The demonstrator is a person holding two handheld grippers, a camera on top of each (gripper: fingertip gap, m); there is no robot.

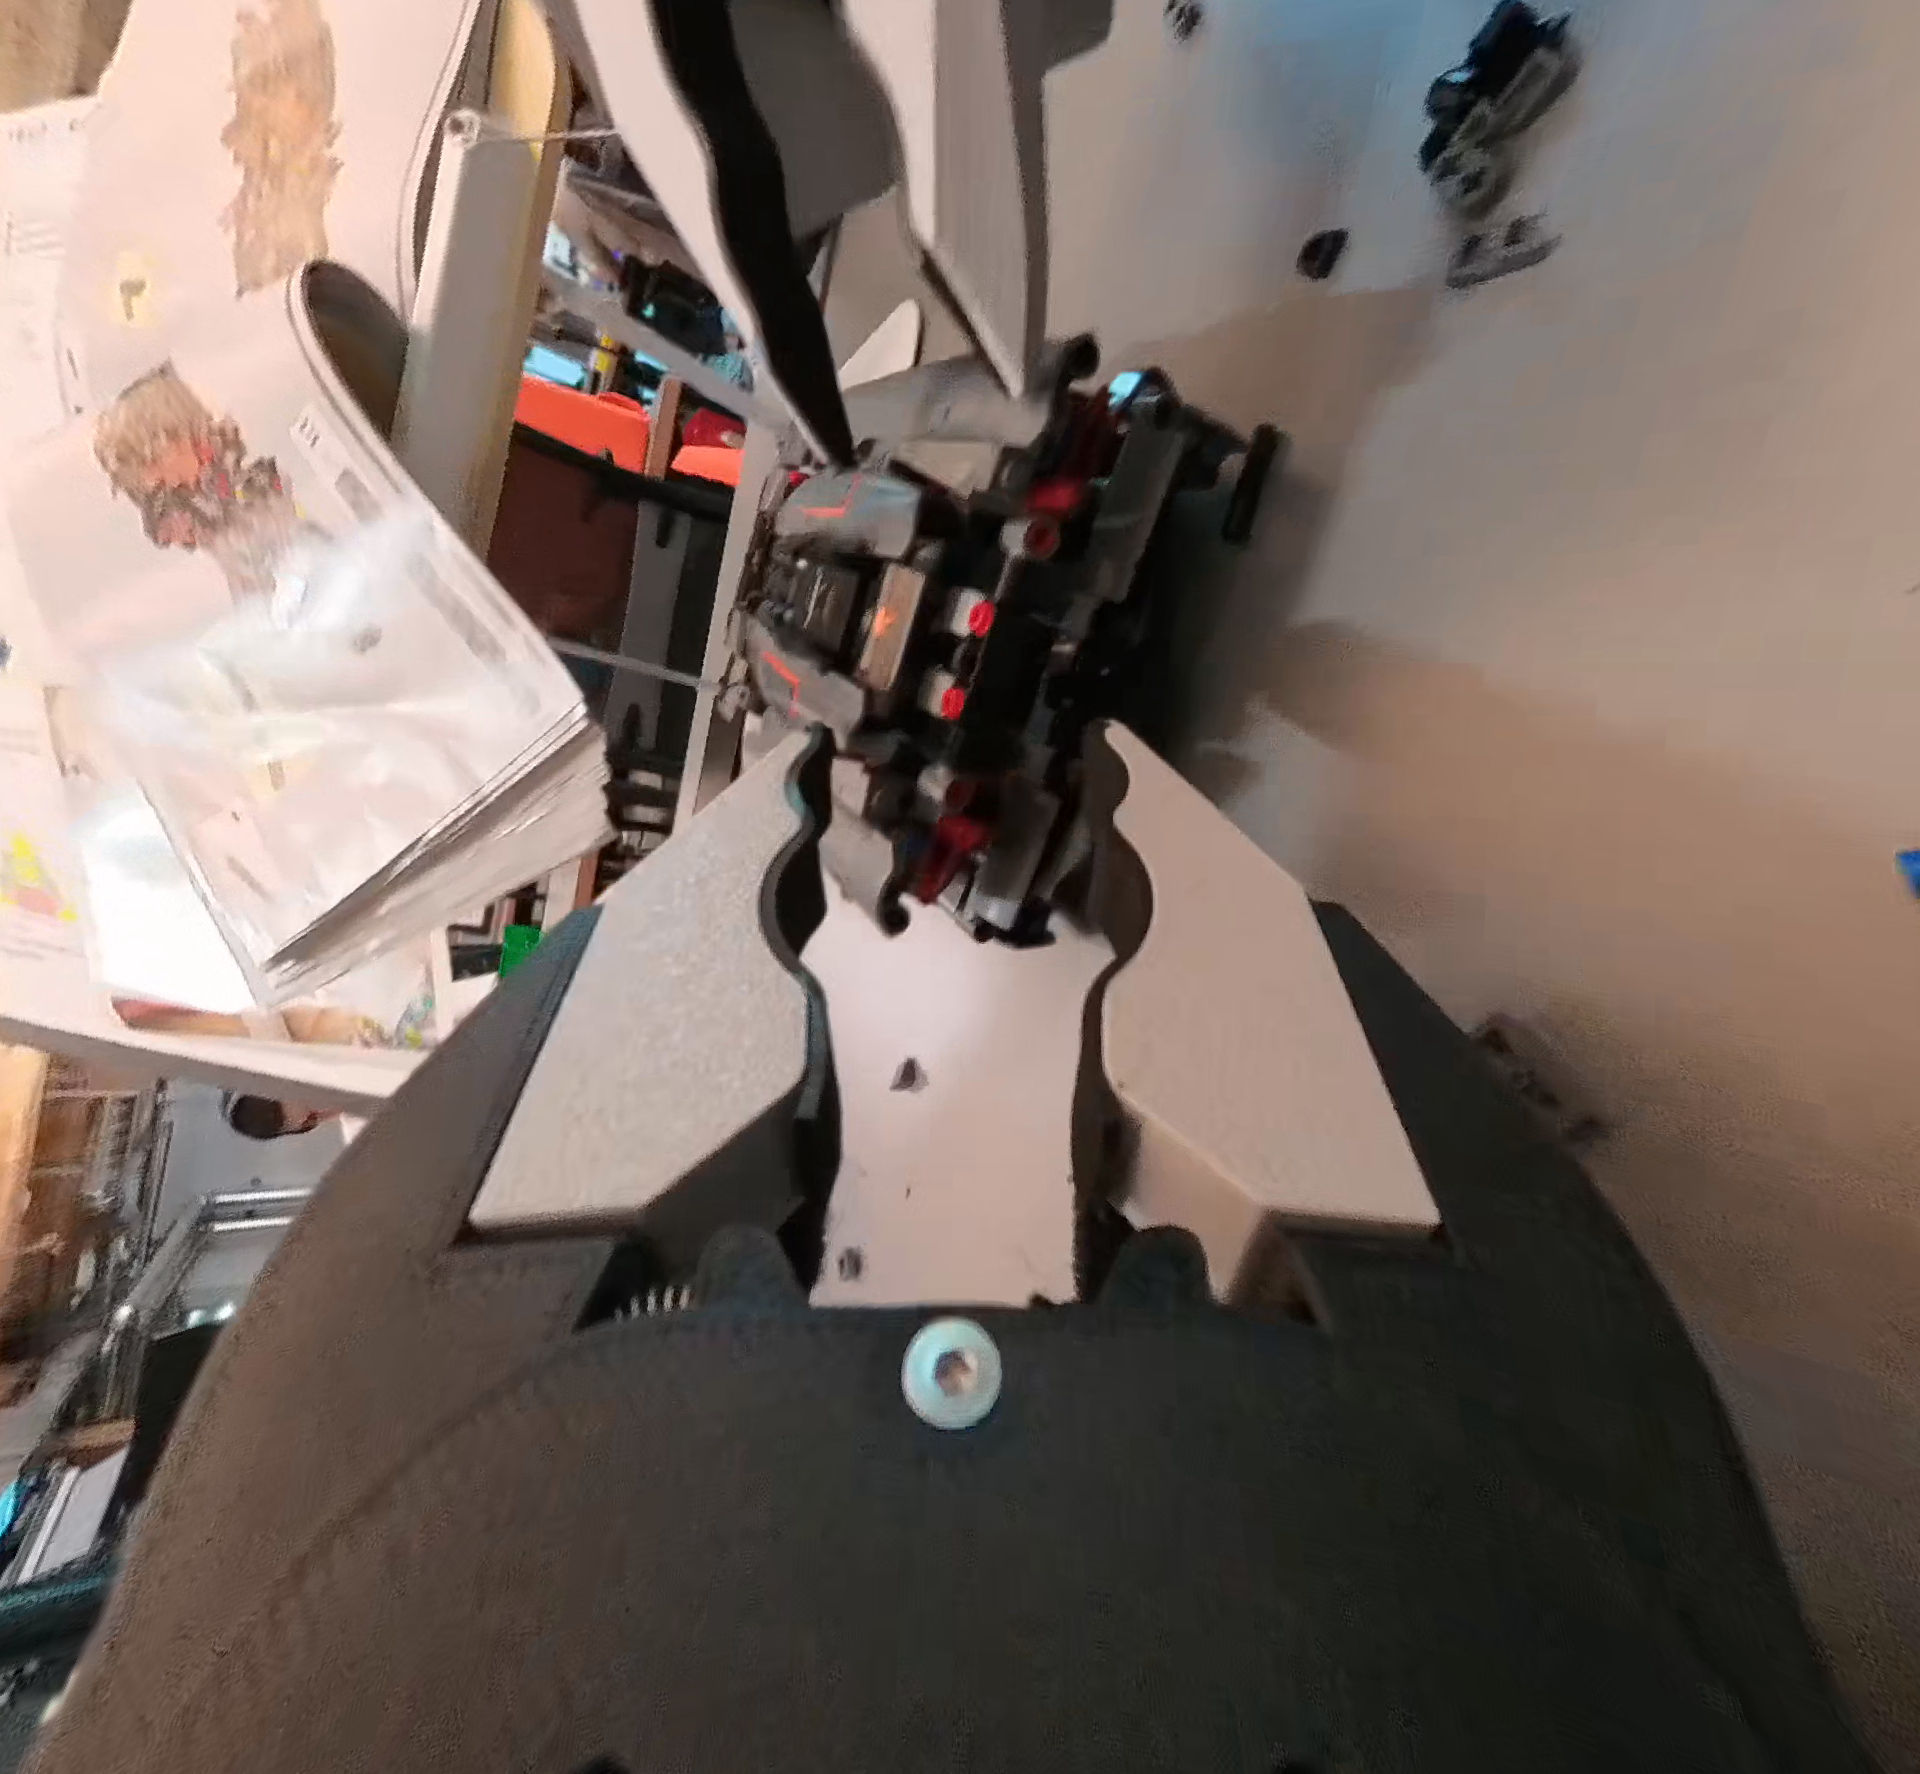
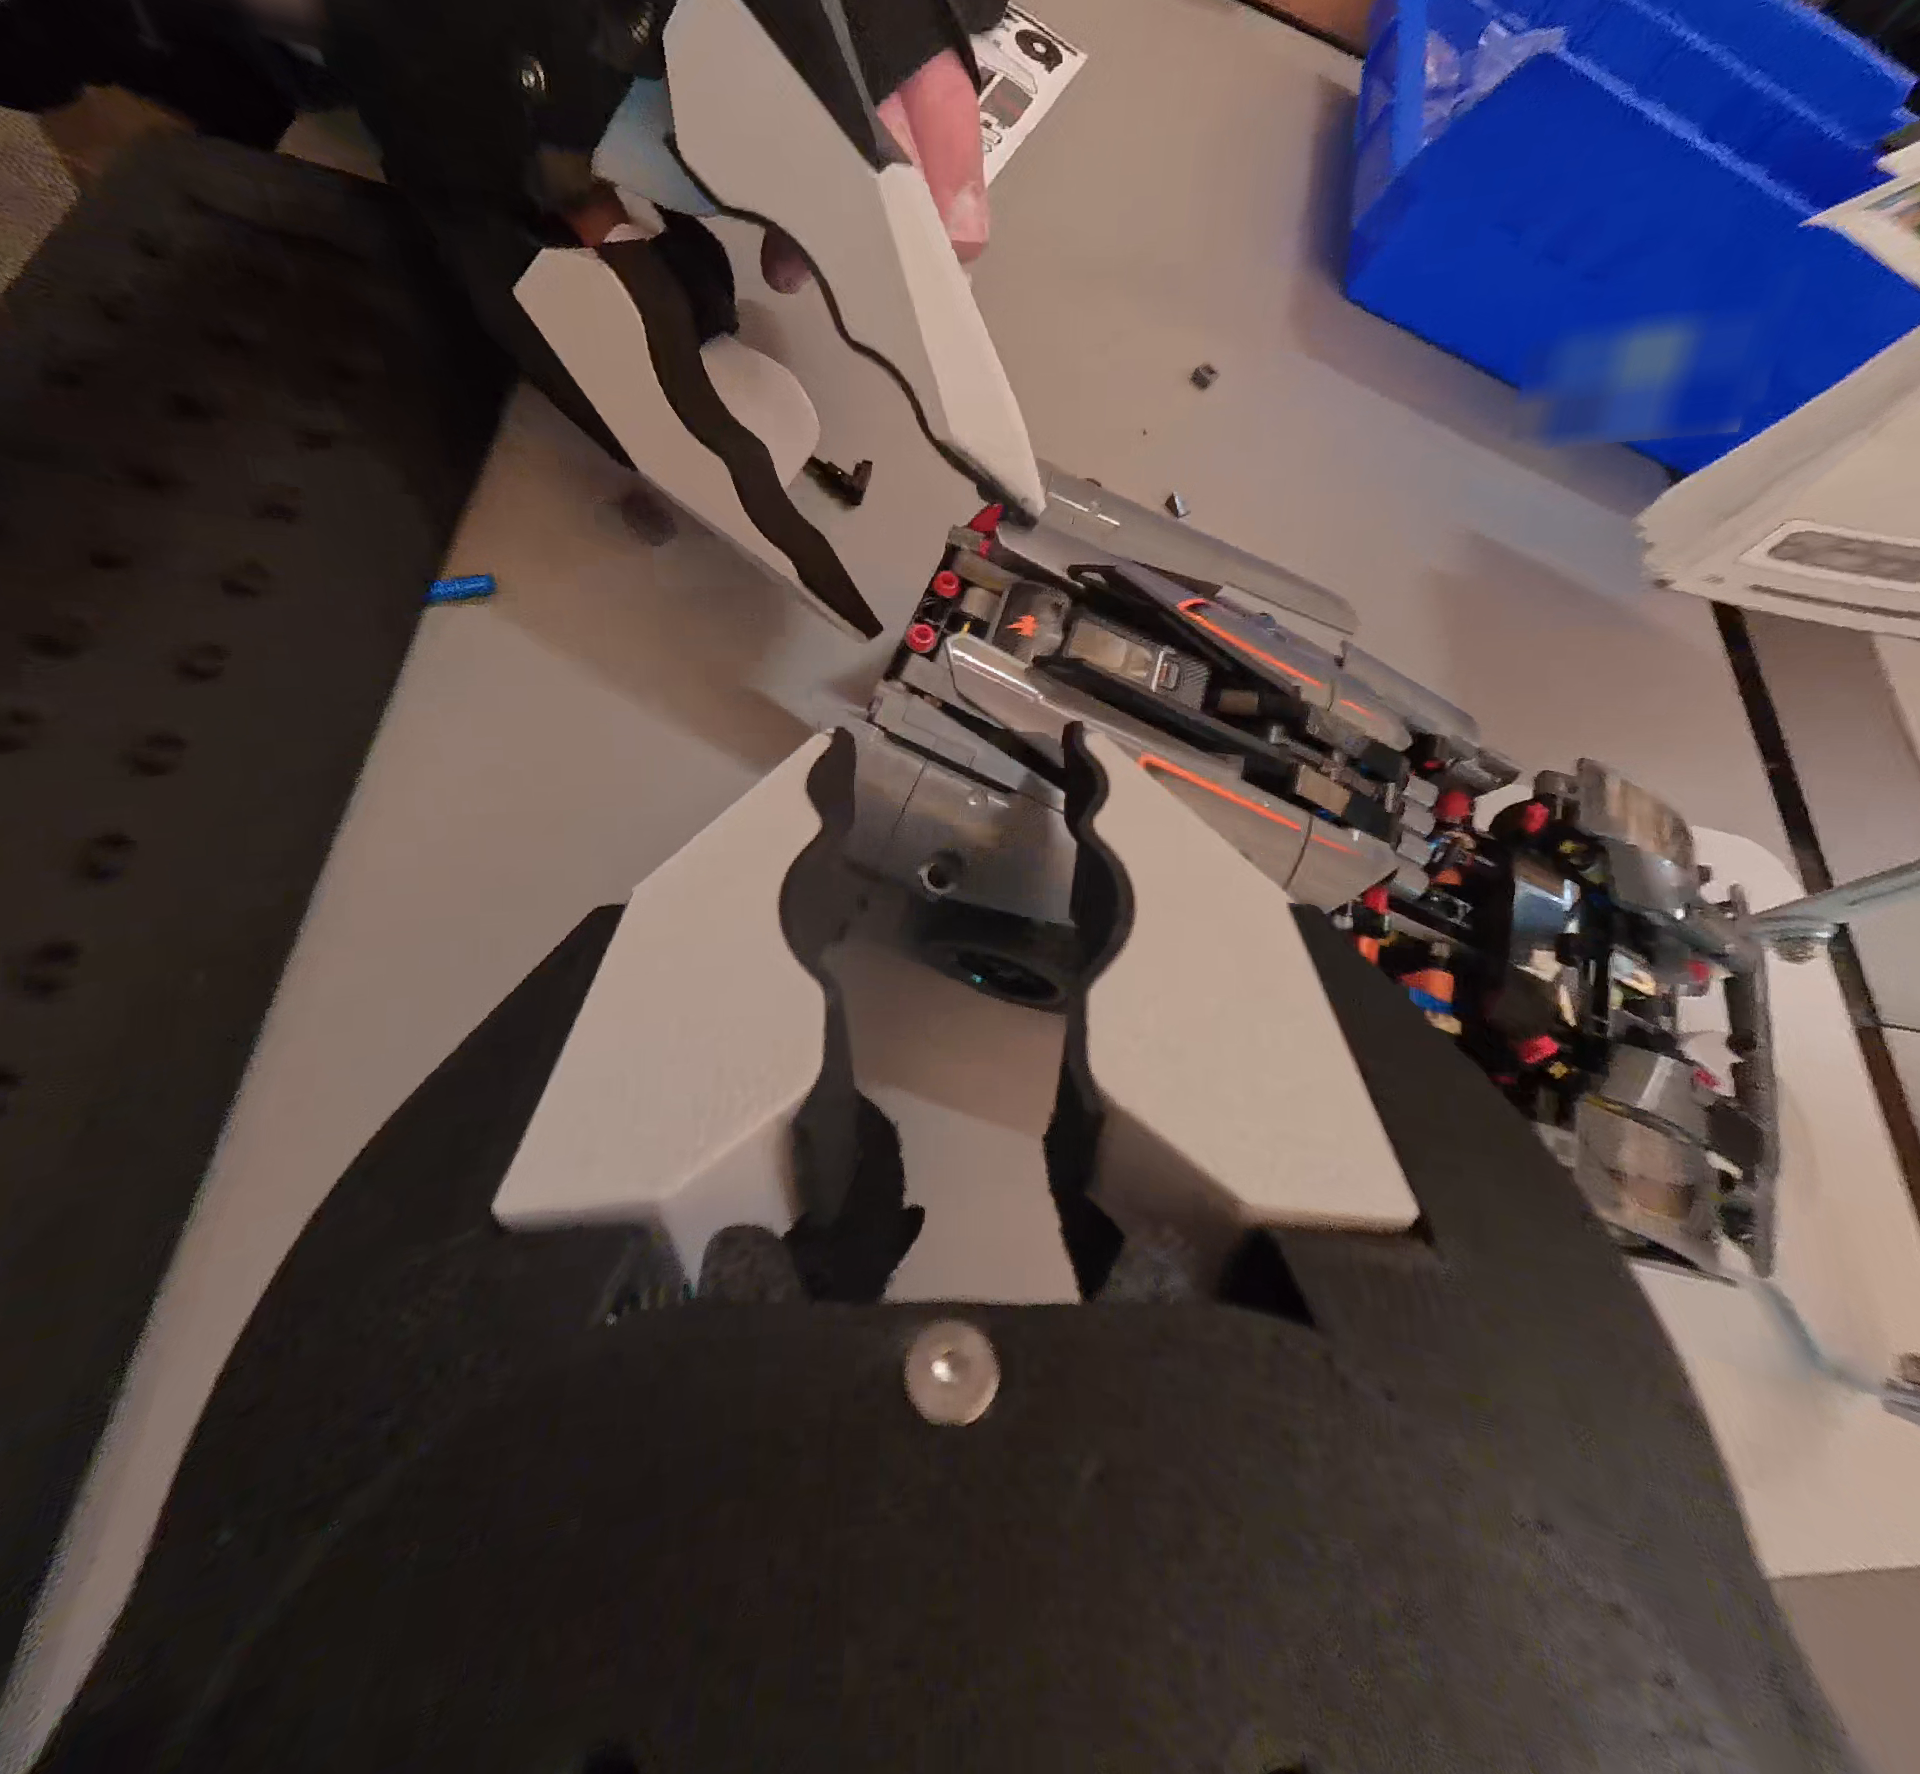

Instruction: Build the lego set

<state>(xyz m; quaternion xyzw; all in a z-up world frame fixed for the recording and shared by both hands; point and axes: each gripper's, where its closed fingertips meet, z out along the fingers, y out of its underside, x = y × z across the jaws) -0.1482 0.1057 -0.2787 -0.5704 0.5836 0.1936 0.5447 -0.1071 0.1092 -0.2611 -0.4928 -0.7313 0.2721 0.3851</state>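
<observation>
lego car [image 2: 1195, 727] lies on the counter [image 2: 520, 841], long axis running near-left to far-right. right hand-held gripper [image 2: 951, 758] spread, straddling its near front corner. left hand-held gripper [image 2: 956, 571] spread at the nose; both equally close.

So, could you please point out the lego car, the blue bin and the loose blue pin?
lego car [image 2: 1195, 685]: right wrist view, on its grey roof.
blue bin [image 2: 1558, 197]: right wrist view, front wall.
blue pin [image 2: 460, 588]: right wrist view, mid-shaft.

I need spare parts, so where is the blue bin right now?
In the right wrist view, the blue bin sits on the table at upper right, beyond the lego car.
</observation>
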